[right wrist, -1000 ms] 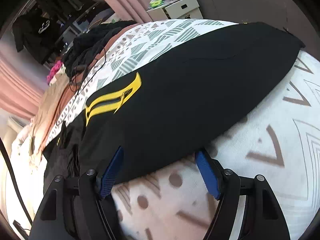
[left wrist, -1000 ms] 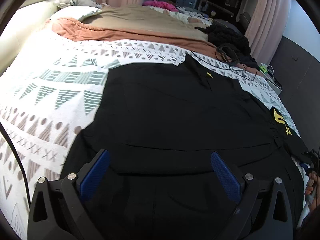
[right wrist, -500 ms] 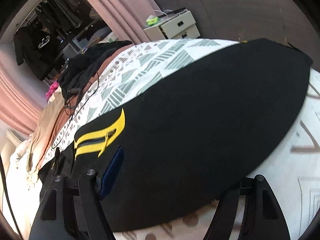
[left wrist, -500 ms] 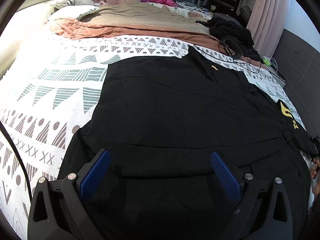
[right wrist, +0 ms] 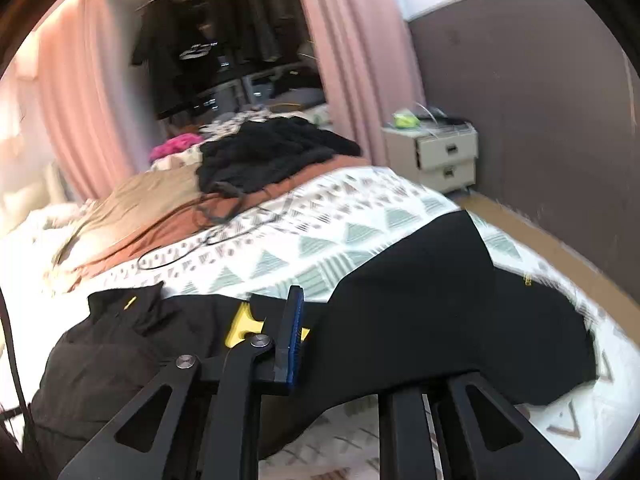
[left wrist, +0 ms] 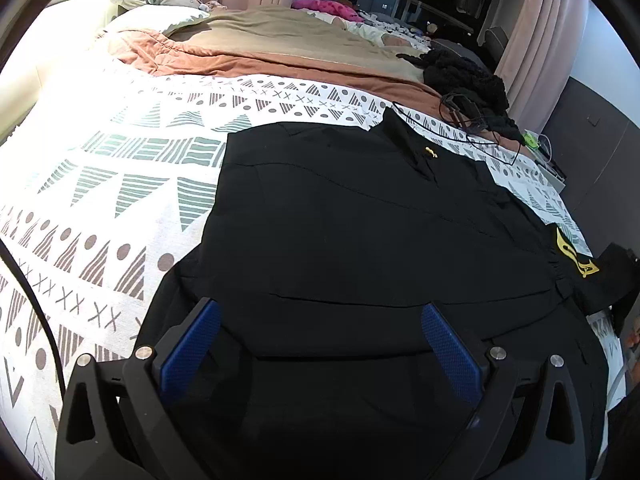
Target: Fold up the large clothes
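A large black garment [left wrist: 360,232] with a small yellow zip pull lies spread flat on the patterned bed cover [left wrist: 100,200]. My left gripper [left wrist: 320,344] hovers open over its near hem, blue pads wide apart with nothing between them. In the right wrist view, my right gripper [right wrist: 306,330] has its jaws closing on the black sleeve [right wrist: 420,312] beside the yellow mark [right wrist: 240,324]. One blue pad [right wrist: 295,332] shows pressed against the fabric; the other finger is hidden under the draped cloth. The sleeve is lifted off the bed cover [right wrist: 320,248].
A heap of dark clothes [right wrist: 264,148] and a black cable [left wrist: 480,136] lie at the far side of the bed, on a brown blanket [left wrist: 280,52]. A white nightstand [right wrist: 444,156] stands by the grey wall. Part of a person's hand [left wrist: 632,340] shows at the right edge.
My right gripper went from open around the sleeve's edge to closed on it, rolled upright and rose, lifting the sleeve. The left gripper stayed open in place.
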Demonstrator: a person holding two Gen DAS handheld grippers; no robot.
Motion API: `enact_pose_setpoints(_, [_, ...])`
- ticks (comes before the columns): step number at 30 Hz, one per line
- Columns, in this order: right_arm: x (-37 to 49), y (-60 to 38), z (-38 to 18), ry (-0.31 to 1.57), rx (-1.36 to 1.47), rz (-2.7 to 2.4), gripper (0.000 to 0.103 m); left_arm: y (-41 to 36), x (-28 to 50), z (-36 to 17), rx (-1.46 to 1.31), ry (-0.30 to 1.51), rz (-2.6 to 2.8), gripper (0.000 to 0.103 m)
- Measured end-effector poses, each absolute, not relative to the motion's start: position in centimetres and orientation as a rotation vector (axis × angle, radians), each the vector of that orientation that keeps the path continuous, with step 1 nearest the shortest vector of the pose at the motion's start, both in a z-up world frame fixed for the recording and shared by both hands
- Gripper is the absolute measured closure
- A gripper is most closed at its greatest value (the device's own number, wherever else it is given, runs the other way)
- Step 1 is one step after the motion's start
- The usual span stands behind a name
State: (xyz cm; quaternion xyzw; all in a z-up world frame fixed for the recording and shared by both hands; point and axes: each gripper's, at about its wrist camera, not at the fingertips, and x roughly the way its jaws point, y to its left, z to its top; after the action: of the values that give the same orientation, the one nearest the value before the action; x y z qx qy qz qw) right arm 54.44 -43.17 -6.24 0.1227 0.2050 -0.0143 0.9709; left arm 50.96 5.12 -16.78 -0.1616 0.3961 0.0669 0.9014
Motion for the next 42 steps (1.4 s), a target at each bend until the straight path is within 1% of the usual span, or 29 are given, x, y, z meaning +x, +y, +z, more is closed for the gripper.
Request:
enact_pose_setpoints(10, [52.0, -35.6, -2.3, 0.370, 0.144, 0.104, 0.090, 6.5, 50.1, -15.5, -0.394, 0.787, 0.117, 0.000])
enact_pose_setpoints(15, [51.9, -34.4, -1.5, 0.411, 0.184, 0.187, 0.090, 7.5, 49.7, -14.9, -0.441, 0.765, 0.108, 0.000])
enact_pose_setpoints(21, [52.3, -32.7, -2.0, 0.463, 0.179, 0.234, 0.090, 8.9, 48.9, -14.1, -0.476, 0.735, 0.104, 0.000])
enact_pose_setpoints(27, [52.9, -30.0, -1.4, 0.505, 0.180, 0.241, 0.089, 10.2, 48.8, -14.5, -0.527, 0.739, 0.102, 0.000])
enact_pose_setpoints(28, [53.1, -29.4, -1.8, 0.520, 0.190, 0.251, 0.086, 10.4, 48.8, -14.5, -0.535, 0.739, 0.099, 0.000])
enact_pose_setpoints(30, [53.5, -27.7, -1.4, 0.545, 0.205, 0.273, 0.076, 10.8, 48.6, -14.3, -0.548, 0.732, 0.095, 0.000])
enact_pose_setpoints(31, [53.6, -27.1, -1.6, 0.557, 0.214, 0.287, 0.059, 11.1, 48.5, -14.2, -0.551, 0.727, 0.099, 0.000])
enact_pose_setpoints(32, [53.8, -26.6, -2.2, 0.570, 0.223, 0.309, 0.037, 11.4, 48.4, -14.2, -0.556, 0.722, 0.103, 0.000])
enact_pose_setpoints(33, [54.1, -26.2, -2.4, 0.576, 0.230, 0.323, 0.027, 11.7, 48.3, -14.1, -0.564, 0.719, 0.105, 0.000])
enact_pose_setpoints(34, [54.3, -25.8, -3.0, 0.584, 0.240, 0.331, 0.019, 12.0, 48.2, -14.1, -0.577, 0.715, 0.105, 0.000])
enact_pose_setpoints(42, [56.7, -25.7, -7.5, 0.723, 0.401, 0.378, 0.019, 13.3, 48.1, -14.4, -0.623, 0.715, 0.111, 0.000])
